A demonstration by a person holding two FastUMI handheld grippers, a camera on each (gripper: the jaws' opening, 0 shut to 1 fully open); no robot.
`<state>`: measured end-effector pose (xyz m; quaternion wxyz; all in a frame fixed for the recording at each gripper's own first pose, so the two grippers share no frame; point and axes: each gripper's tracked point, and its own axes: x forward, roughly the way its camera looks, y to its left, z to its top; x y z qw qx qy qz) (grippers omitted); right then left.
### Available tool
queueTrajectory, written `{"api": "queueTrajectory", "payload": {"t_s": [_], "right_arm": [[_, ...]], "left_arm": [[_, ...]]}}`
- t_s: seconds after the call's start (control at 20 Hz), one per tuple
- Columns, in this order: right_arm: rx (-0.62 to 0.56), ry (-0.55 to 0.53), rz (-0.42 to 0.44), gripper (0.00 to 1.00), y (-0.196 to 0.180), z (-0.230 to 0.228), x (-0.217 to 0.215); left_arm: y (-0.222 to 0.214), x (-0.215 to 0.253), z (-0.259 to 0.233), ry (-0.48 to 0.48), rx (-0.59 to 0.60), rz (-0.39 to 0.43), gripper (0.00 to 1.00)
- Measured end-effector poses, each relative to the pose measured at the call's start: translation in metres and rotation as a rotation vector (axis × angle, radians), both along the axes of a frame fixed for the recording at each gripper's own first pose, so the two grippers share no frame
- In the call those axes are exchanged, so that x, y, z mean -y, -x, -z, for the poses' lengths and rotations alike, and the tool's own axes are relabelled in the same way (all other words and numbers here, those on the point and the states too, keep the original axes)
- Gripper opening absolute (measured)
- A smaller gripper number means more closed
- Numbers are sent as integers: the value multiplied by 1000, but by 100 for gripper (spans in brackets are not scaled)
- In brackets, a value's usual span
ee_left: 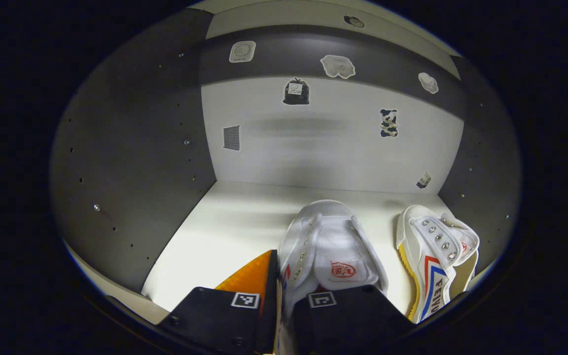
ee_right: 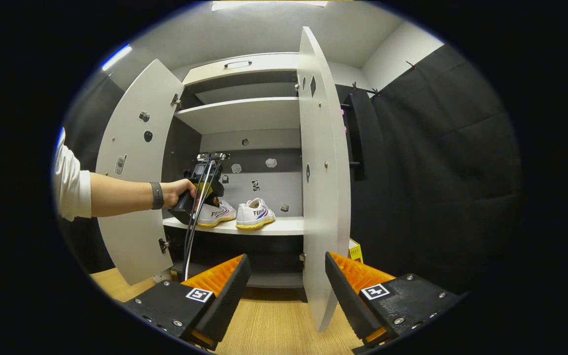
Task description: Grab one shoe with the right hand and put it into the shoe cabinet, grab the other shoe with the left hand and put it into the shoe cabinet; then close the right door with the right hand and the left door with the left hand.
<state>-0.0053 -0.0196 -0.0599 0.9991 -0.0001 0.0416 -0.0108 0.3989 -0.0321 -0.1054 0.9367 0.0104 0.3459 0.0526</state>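
Note:
In the left gripper view, my left gripper (ee_left: 280,288) is shut on the inner side wall of a white canvas shoe (ee_left: 331,246), which rests on the white cabinet shelf (ee_left: 225,231). A second white shoe (ee_left: 437,256) with red and blue stripes lies to its right. The right gripper view has both shoes side by side on the shelf (ee_right: 284,226): the held shoe (ee_right: 217,213) and the other shoe (ee_right: 254,214). A hand holds the left gripper (ee_right: 205,195) at the held shoe. My right gripper (ee_right: 286,259) hangs open and empty in front of the cabinet.
Both cabinet doors stand open: the left door (ee_right: 131,172) behind the person's forearm, the right door (ee_right: 321,172) edge-on just ahead of my right gripper. Grey side walls (ee_left: 131,162) close in the shelf. A wooden floor (ee_right: 274,325) lies below.

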Motion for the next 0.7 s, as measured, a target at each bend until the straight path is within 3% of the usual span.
{"api": "queueTrajectory", "payload": {"t_s": [0.1,0.15,0.25,0.5,0.7], "right_arm": [[3,-4,-2,93,0,-1,-1],[3,-6,-4,93,0,-1,-1],[3,-10,-12,93,0,-1,-4],[6,-22,-36,93,1,-3,-11],[11,-28,-51,93,3,-5,-15]], "left_arm": [[2,1,-5,9,14,15,35],[5,1,-7,-2,17,26,36],[8,-2,-17,-43,49,43,46],[32,-6,-42,-92,126,49,84],[58,-1,-69,-57,231,78,89]]}}
